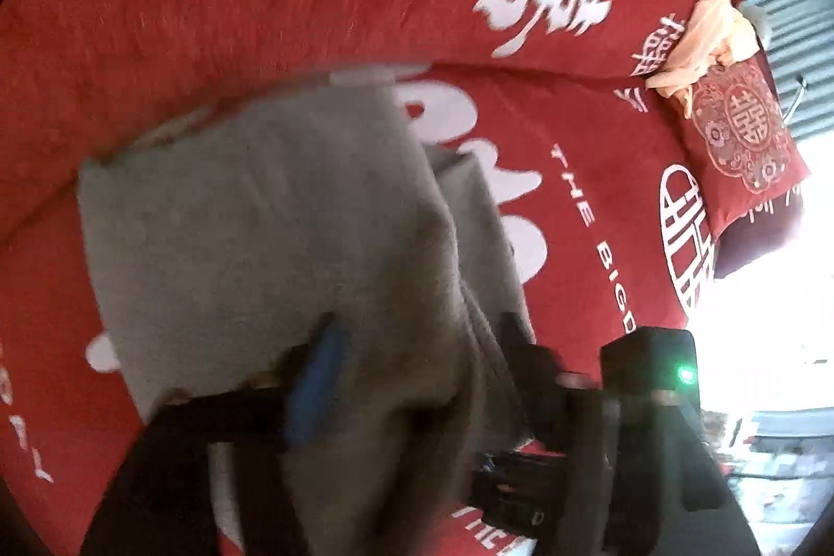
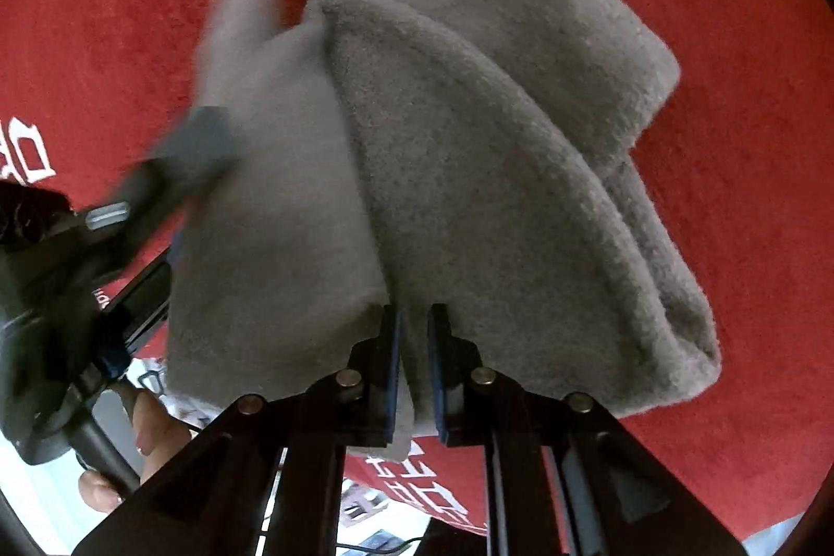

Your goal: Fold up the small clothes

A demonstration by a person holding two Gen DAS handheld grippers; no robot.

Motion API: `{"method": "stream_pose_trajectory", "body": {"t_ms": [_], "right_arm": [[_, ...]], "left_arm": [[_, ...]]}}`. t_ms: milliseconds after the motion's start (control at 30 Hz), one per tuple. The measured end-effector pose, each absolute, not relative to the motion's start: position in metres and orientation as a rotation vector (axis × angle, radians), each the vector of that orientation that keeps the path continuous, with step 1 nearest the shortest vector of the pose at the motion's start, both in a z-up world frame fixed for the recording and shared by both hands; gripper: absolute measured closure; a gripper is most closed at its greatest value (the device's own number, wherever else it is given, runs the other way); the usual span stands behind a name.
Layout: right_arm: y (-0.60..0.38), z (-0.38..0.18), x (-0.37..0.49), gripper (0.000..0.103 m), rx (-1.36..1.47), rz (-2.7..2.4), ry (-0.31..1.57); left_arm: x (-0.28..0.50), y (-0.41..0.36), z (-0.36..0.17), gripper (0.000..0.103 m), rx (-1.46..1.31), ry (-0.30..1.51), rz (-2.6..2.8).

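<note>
A small grey fleece garment (image 2: 469,149) lies partly folded on a red blanket (image 2: 104,9) with white lettering. My right gripper (image 2: 414,347) is shut on the garment's near edge, blue pads pinching the cloth. My left gripper (image 1: 396,379) is blurred; grey cloth (image 1: 260,212) drapes between its fingers, one blue pad (image 1: 318,389) showing, so it is shut on the garment. The left gripper also shows at the left of the right wrist view (image 2: 198,149), against the garment's left side.
A peach cloth (image 1: 703,35) and a dark red embroidered cushion (image 1: 740,128) lie at the bed's far right edge. A person's hand (image 2: 151,431) holds the left gripper's handle. Bright floor lies beyond the bed's right edge (image 1: 756,321).
</note>
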State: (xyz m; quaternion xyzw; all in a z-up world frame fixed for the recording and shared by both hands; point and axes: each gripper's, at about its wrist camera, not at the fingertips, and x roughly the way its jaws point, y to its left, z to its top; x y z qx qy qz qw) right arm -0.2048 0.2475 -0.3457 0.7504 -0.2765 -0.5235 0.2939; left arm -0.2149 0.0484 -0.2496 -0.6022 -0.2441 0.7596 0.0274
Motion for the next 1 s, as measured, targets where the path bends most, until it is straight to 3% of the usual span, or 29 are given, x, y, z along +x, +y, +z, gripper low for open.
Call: {"method": "stream_pose_trajectory", "body": {"t_ms": [133, 300, 367, 433, 600, 667, 767, 900, 1000], "right_arm": [[0.259, -0.348, -0.222, 0.086, 1.982, -1.402, -0.78], [0.288, -0.343, -0.243, 0.085, 1.91, -1.416, -0.94], [0.309, -0.35, -0.256, 0.078, 1.896, -1.384, -1.064], [0.314, -0.348, -0.252, 0.061, 1.871, -1.374, -1.153], [0.318, -0.355, -0.262, 0.058, 1.834, -1.309, -1.264], [0.321, -0.357, -0.272, 0.051, 1.816, -1.274, -1.299], [0.313, -0.362, -0.273, 0.048, 1.816, -1.27, -1.257], [0.285, -0.354, -0.279, 0.047, 1.858, -1.312, -1.031], [0.264, -0.344, -0.29, 0.047, 1.863, -1.326, -0.873]], "left_arm": [[-0.216, 0.055, -0.222, 0.03, -1.809, -0.607, 2.414], [-0.204, 0.039, -0.205, 0.03, -1.799, -0.618, 2.508], [-0.194, 0.024, -0.208, 0.03, -1.828, -0.651, 2.553], [-0.182, 0.007, -0.216, 0.03, -1.879, -0.682, 2.589], [-0.148, -0.022, -0.236, 0.03, -1.949, -0.831, 2.58], [-0.136, -0.028, -0.237, 0.03, -1.921, -0.924, 2.558], [-0.127, -0.028, -0.239, 0.03, -1.947, -0.921, 2.567], [-0.124, -0.021, -0.252, 0.03, -2.034, -0.854, 2.519], [-0.12, -0.02, -0.26, 0.026, -2.017, -0.914, 2.482]]}}
